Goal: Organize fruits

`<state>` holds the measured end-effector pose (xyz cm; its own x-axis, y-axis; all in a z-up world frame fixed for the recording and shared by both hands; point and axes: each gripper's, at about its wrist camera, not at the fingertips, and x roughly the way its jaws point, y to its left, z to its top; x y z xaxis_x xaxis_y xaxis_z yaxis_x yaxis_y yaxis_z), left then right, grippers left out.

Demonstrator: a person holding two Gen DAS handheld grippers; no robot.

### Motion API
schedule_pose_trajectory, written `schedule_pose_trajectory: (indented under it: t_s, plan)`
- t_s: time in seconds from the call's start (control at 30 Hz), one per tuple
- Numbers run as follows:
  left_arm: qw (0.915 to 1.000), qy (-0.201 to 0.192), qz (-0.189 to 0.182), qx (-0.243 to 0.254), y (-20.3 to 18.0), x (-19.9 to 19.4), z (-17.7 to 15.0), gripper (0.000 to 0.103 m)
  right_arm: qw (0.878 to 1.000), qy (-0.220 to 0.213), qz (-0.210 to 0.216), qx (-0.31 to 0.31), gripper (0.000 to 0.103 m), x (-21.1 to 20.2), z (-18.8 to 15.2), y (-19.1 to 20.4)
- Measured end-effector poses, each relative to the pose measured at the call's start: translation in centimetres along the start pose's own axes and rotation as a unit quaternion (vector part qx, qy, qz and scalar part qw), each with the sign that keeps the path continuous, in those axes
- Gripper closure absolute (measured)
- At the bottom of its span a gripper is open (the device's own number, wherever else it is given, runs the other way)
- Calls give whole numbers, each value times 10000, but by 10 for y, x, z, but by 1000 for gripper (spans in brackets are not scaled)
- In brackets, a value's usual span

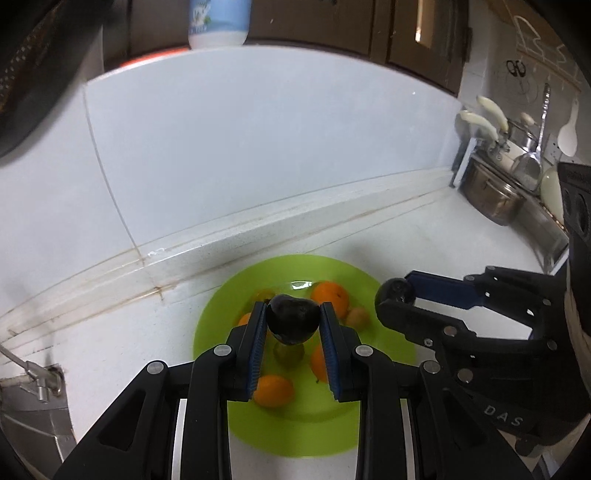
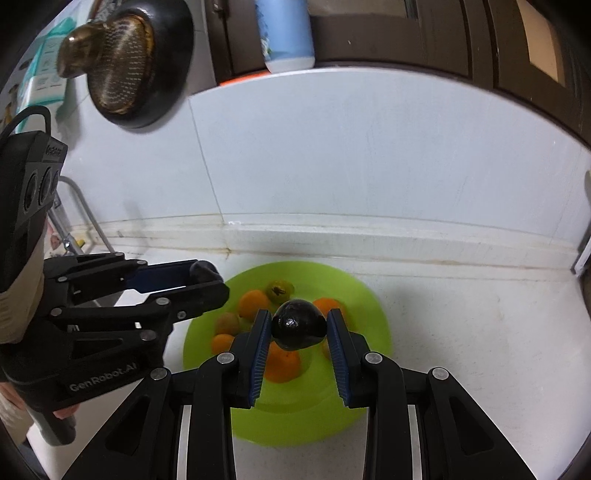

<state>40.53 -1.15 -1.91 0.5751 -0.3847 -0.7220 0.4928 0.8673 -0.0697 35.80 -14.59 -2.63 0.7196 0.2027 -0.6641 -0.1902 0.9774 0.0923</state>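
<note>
Two dark fruits are in my grasp, one per gripper. My left gripper (image 1: 293,317) pinches a glossy black fruit (image 1: 293,320) between its blue-padded fingers (image 1: 256,343); the fruit sits at the fingertips, above the green plate (image 1: 306,424). My right gripper (image 2: 299,325) pinches a second dark, rounded fruit (image 2: 298,324) the same way, likewise over the plate (image 2: 369,325).

From the left wrist view, the right gripper (image 1: 397,295) enters from the right side and its fruit (image 1: 394,291) hangs near the plate's right rim. From the right wrist view, the left gripper (image 2: 207,277) comes in from the left, near the plate's left rim; only a dark part of its load shows there.

On the plate lie several orange fruits (image 1: 330,297), a paler tan one (image 1: 357,316), and a greenish one (image 2: 279,290) near the far edge. I cannot tell the exact count, as my fingers cover part of the plate.

The plate rests on a white speckled counter (image 1: 122,339), close to the raised ledge below a white tiled wall (image 1: 240,147). Pots and utensils (image 1: 509,173) stand at the far right. A blue-and-white container (image 2: 284,33) stands above the tiles.
</note>
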Motion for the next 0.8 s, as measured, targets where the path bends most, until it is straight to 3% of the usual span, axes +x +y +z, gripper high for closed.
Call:
schedule_pose_trajectory:
  t_s: [0.47,0.5,0.57,0.8]
  plan:
    - [9977,609,-283,-107,2,56,2,74,9983,499,-163,237,71,35,-10,-14]
    - [9975,634,-295,-92,1,57,2,70,9981,537,-178,252,71,37,-12,-15]
    - [9976,636,-261,-73,1,55,1,61,9978,579,-198,266,71,38,-15,-17]
    - [9986,491,156,-125,5,28,-5,57,9971,606,-315,333,65,38,-17,-15]
